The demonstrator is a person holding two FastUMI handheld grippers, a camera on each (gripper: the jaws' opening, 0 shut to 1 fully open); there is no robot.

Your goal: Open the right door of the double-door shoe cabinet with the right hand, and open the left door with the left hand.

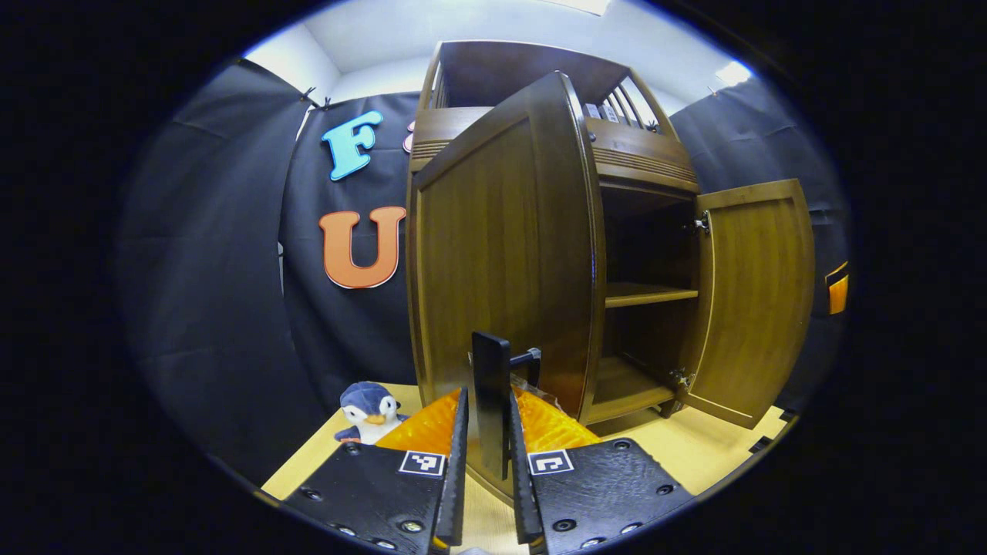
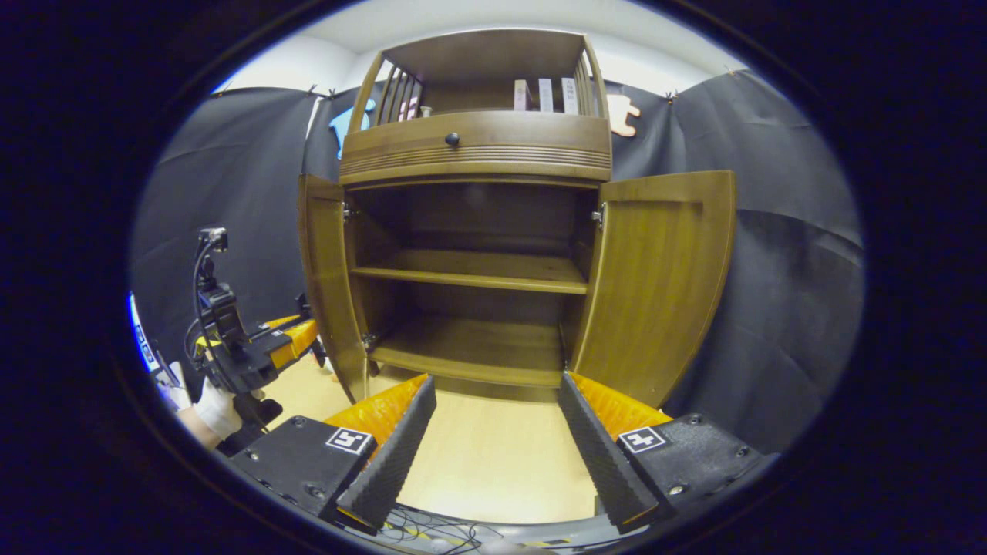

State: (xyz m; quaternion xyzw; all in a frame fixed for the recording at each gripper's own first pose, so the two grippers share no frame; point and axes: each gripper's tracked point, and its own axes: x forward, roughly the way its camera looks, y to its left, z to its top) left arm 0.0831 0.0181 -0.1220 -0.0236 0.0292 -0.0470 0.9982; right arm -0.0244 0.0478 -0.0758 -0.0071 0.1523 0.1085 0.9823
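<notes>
A toy penguin [image 1: 368, 411] is seen on the floor beside the shoe cabinet [image 2: 474, 146]. Two bare shelves are shown inside. The left door [image 1: 501, 247] and right door [image 2: 655, 285] are swung open. The left door's handle [image 1: 491, 401] is pinched by the left gripper [image 1: 486, 470]. The right gripper [image 2: 493, 447] is held spread apart.

The shoe cabinet [image 2: 478, 254] stands on the table [image 2: 493, 462] before the cloth wall, its left door [image 2: 328, 285] and right door [image 2: 655, 285] swung outward, with a toy penguin [image 1: 370, 412] beside it.
</notes>
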